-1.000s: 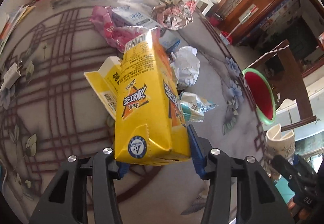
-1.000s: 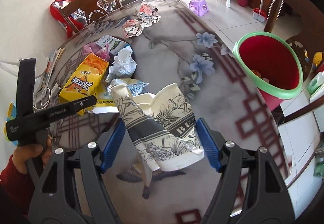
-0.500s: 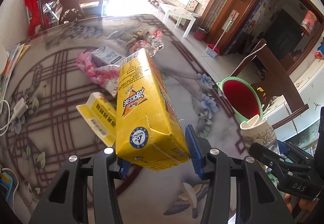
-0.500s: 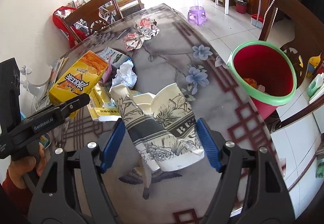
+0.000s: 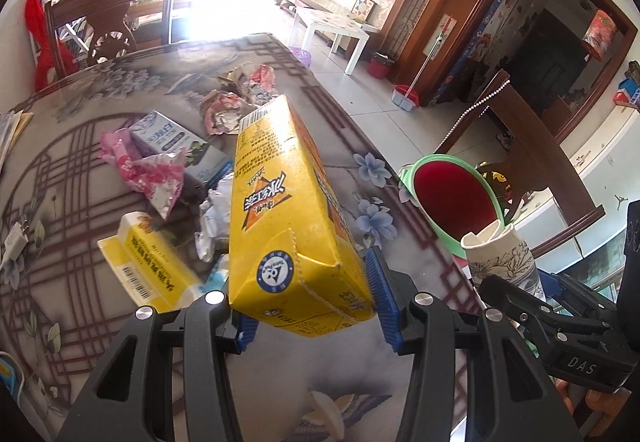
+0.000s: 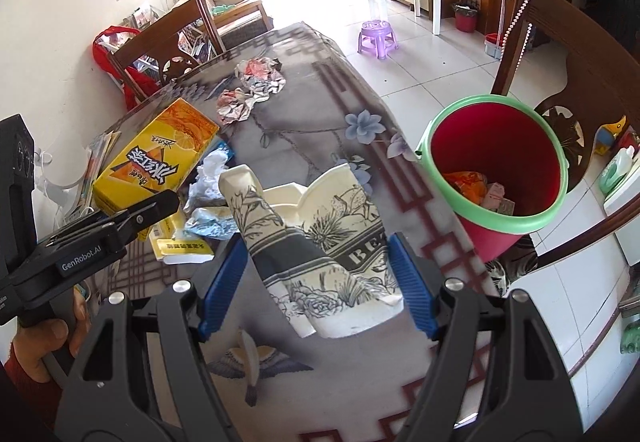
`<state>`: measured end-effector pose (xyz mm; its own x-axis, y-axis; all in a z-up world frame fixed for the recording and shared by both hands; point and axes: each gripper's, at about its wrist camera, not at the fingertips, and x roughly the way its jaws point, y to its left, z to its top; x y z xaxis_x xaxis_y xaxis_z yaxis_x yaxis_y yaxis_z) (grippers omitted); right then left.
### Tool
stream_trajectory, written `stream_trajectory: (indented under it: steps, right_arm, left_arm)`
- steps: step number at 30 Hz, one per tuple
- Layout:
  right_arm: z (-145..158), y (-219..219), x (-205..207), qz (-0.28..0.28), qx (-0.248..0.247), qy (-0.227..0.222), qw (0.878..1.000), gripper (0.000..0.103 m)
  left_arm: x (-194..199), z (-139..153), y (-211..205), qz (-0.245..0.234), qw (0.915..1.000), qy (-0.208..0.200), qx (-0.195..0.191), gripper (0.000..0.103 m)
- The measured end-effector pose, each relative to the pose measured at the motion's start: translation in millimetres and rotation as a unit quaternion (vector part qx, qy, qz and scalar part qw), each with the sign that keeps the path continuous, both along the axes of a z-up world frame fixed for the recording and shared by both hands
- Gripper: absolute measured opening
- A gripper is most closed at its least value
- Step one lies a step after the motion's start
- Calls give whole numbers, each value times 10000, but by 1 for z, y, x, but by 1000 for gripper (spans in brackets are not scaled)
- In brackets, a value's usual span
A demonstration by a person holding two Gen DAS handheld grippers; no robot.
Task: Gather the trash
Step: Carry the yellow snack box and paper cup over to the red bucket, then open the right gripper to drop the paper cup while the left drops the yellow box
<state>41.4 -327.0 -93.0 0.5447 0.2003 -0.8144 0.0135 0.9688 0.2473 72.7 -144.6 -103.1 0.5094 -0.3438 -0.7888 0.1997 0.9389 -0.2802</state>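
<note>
Beyond both sets of tongs, a patterned table [image 6: 320,122], strewn with wrappers and cartons. Just off its far-right edge, ahead and right of the right gripper [image 6: 316,274], a red bin with a green rim [image 6: 516,226], some rubbish already at its bottom. Clamped in the left gripper [image 5: 308,306], a yellow drink carton [image 5: 280,218], lifted clear of the tabletop and higher than a second ago, with the bin opening drawn nearer on its right. Pinched between the right gripper's blue pads, a crushed printed paper cup [image 6: 320,242], also raised and carried closer to the bin. Left behind on the table below the carton: a smaller yellow box [image 5: 152,262], a pink wrapper [image 5: 148,170], crumpled paper [image 6: 256,90]. Two pieces apparently bound for the bin, several more to collect.
</note>
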Motion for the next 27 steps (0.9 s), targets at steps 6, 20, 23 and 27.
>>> stream_trajectory:
  steps: [6, 20, 23, 27]
  right_arm:
    - [-3, -26, 9, -88, 26, 38, 10000, 70]
    - [-15, -127, 39, -849, -142, 83, 9963, 71]
    - [-18, -152, 50, -1036, -224, 113, 9943, 71]
    - [-28, -179, 67, -1190, -323, 121, 9923, 71]
  left_arm:
    - [10, -2, -28, -57, 10000, 26, -14, 45]
    - [28, -1, -81, -252, 9996, 63, 99, 45]
    - [33, -1, -94, -339, 9993, 70, 108, 45]
    - [37, -2, -115, -498, 9986, 94, 157, 45]
